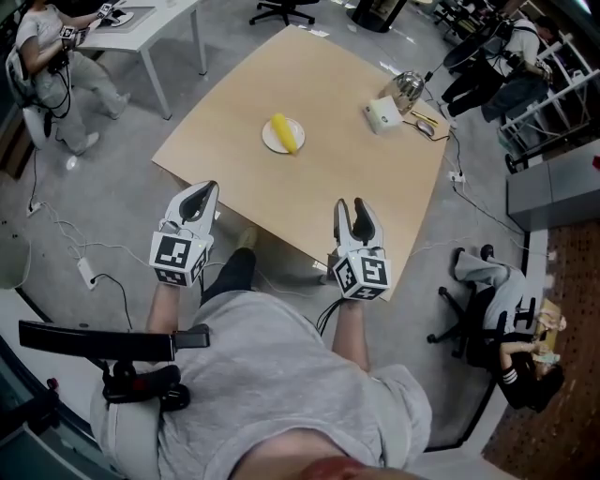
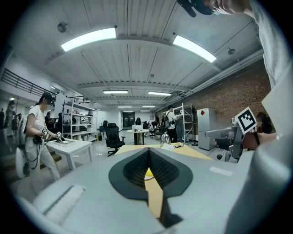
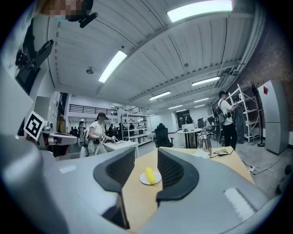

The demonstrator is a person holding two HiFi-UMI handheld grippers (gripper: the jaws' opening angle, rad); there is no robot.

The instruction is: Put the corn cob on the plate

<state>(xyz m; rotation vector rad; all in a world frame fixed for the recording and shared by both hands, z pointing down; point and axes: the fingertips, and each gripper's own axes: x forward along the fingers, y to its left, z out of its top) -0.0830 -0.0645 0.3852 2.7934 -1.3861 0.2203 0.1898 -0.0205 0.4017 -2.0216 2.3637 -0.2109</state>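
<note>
Large open workshop. Grey floor (image 1: 122, 187), loose cables (image 1: 70, 228) at left. Tan table (image 1: 375, 202) in the middle, white desk (image 1: 159, 23) beyond its far left corner. Ribbed white ceiling (image 2: 137, 59) with long strip lights (image 2: 89, 39). Brick wall (image 2: 229, 96) at right, metal shelving (image 2: 78, 116) at left. Black office chair (image 2: 113, 136) farther back, tall grey cabinet (image 3: 274, 116) by the brick wall.

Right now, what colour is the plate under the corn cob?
White. The plate shows best in the head view.

Smooth matt wooden table (image 1: 356, 178), glossy white plate (image 1: 270, 142), waxy yellow corn cob (image 1: 284, 132)
</note>
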